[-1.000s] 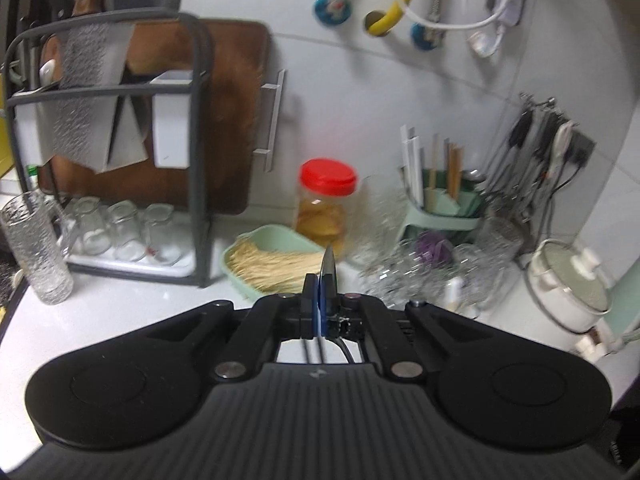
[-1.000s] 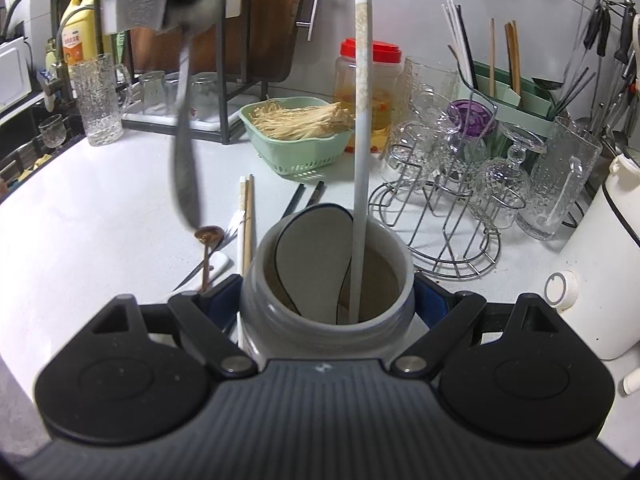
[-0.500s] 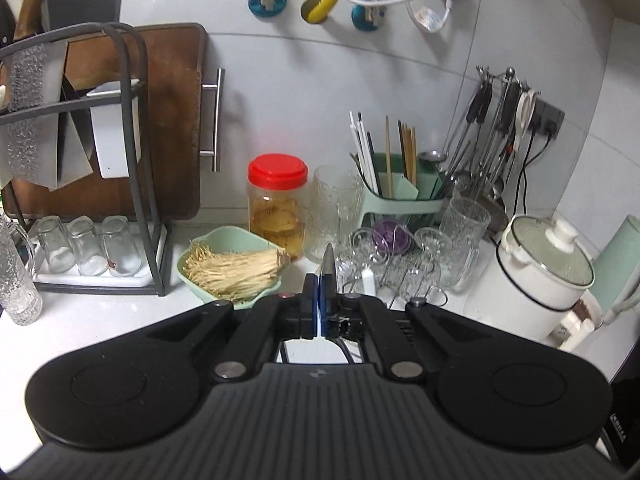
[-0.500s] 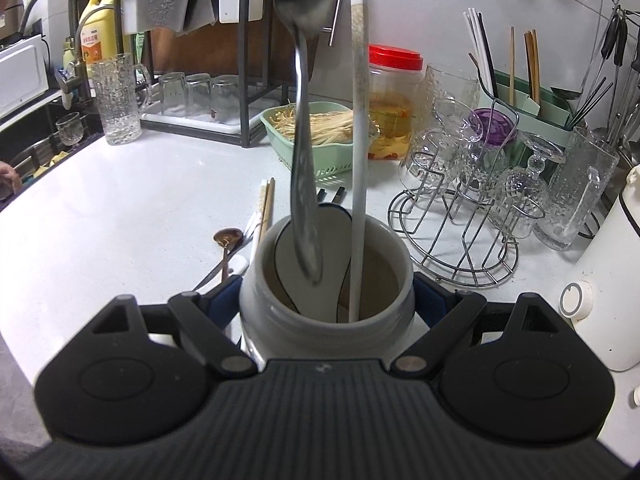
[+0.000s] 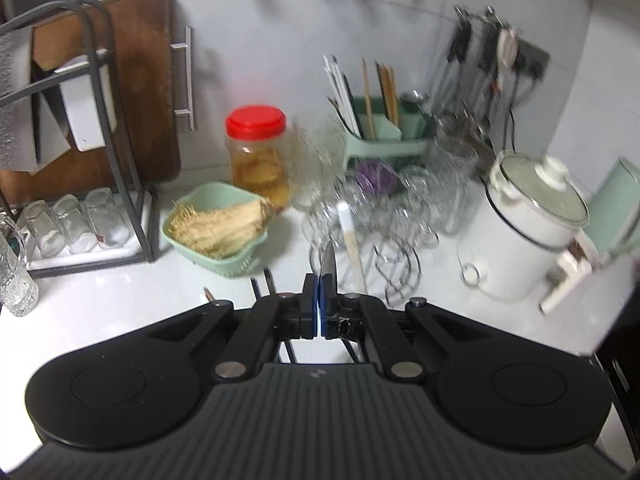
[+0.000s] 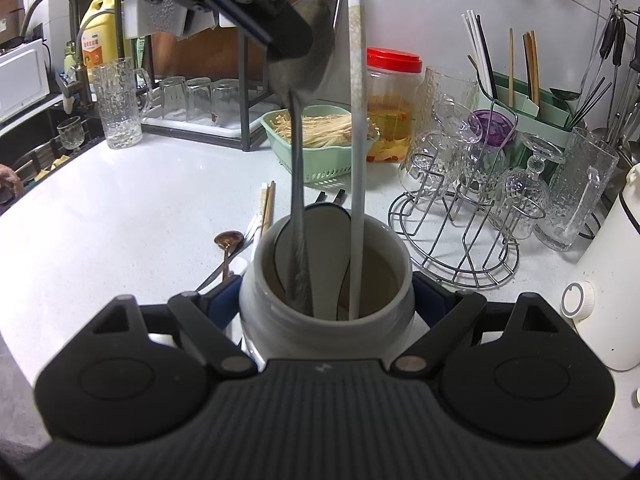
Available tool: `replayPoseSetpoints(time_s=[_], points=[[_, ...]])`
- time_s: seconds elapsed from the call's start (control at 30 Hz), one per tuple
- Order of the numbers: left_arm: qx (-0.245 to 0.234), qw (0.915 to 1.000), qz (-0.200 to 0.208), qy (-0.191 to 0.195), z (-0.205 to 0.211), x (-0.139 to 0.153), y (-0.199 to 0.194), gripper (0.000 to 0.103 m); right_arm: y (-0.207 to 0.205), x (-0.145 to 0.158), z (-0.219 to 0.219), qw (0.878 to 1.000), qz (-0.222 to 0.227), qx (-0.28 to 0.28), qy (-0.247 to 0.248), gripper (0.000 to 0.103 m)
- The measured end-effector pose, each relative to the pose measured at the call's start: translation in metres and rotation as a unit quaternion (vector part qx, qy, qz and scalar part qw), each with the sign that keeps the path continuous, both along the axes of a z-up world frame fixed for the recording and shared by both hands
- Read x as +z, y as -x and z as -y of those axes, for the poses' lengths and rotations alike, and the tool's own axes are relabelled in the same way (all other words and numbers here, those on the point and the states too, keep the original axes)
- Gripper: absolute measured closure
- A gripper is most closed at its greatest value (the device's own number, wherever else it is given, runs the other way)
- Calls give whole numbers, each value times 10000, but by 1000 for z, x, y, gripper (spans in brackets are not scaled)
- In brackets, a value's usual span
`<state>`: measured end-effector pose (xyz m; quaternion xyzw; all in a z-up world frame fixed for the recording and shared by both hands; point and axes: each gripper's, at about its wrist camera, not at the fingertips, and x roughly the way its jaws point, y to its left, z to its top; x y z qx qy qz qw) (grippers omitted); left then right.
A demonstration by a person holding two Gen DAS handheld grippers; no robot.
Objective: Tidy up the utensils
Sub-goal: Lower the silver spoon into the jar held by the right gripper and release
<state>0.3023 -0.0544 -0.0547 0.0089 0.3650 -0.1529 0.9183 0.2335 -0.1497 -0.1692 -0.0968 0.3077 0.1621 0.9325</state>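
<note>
Right wrist view first, nearest thing first: my right gripper [image 6: 326,304] has its two fingers spread around the sides of the round grey-white ceramic utensil pot [image 6: 326,280] and pressed on it, holding it upright on the white countertop [image 6: 120,216] near its front edge. Inside the pot a white ceramic soup spoon [image 6: 324,240] leans against the far wall and a long white chopstick-like stick [image 6: 357,140] stands nearly upright at the right of the opening. Just left of that stick hangs the long grey metal spoon [image 6: 298,184], bowl uppermost, its handle running almost straight down with the tip already below the rim. My left gripper [image 6: 276,32] is clamped tight on the spoon's bowl end, directly above and slightly beyond the pot; in the left wrist view only a thin sliver of metal shows between the closed pads. So the spoon's long axis lines up with the pot's mouth, and I judge the release can go straight down. Beyond the pot, a small copper spoon [image 6: 228,240] and loose chopsticks [image 6: 267,204] lie on the countertop towards its middle, closer to my left hand, which looks the natural one to fetch them.
</note>
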Motion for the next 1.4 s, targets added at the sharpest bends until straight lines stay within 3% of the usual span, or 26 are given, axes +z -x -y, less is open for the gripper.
replayPoseSetpoints(time_s=[0.43, 0.67, 0.97, 1.23, 1.4], points=[[-763, 9921, -993, -92, 12, -4, 3, 98, 1, 0, 1, 9999, 24, -54, -99, 13], [-1111, 9849, -1262, -419, 28, -19, -3, 98, -1, 1, 1, 9999, 22, -49, -101, 12], [-1274, 9790, -1517, -488, 40, -31, -14, 96, -3, -1, 5, 9997, -16, -73, -229, 13], [-1164, 9785, -1692, -162, 32, -31, -19, 95, -6, -2, 6, 9995, -29, -97, -294, 13], [-1026, 9810, -1647, 73, 21, -24, -18, 77, -6, -3, 6, 9995, -15, -112, -306, 13]])
